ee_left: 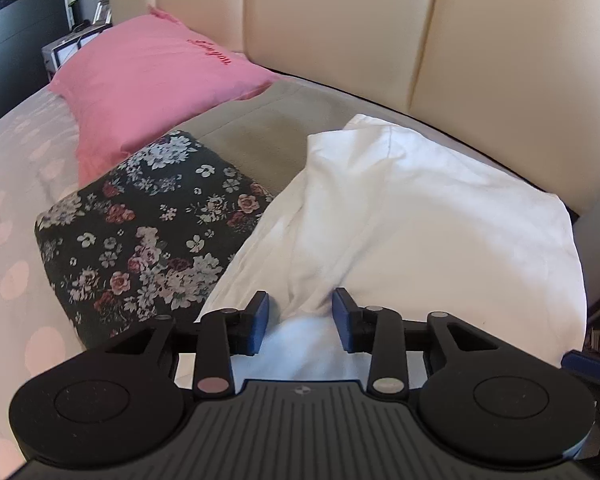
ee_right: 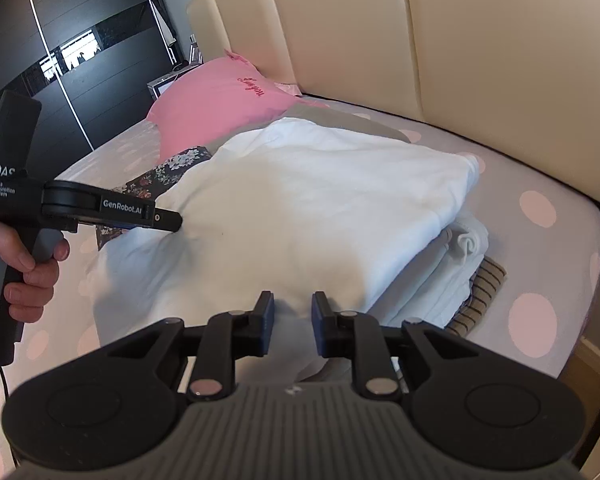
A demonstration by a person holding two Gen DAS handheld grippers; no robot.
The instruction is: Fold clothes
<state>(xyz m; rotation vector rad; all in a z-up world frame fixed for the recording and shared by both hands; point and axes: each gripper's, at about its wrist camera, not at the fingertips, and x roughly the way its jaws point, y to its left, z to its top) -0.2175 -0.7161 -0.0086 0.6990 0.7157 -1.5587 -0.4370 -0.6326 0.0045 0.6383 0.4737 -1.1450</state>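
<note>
A folded white garment (ee_left: 420, 216) lies on the bed on top of a stack of folded clothes; it also shows in the right wrist view (ee_right: 308, 200). My left gripper (ee_left: 300, 308) is open, its blue pads either side of a fold at the garment's near left edge. In the right wrist view the left gripper's tip (ee_right: 172, 220) touches the garment's left edge. My right gripper (ee_right: 292, 312) is open, with the garment's near edge between its pads. The cloth is not pinched in either.
A folded dark floral garment (ee_left: 148, 232) lies left of the white one. A pink pillow (ee_left: 156, 84) sits behind it against the cream headboard (ee_left: 380, 28). White folded clothes (ee_right: 456, 256) and a striped piece (ee_right: 484, 284) lie under the stack. The bed's edge (ee_right: 580, 320) is at the right.
</note>
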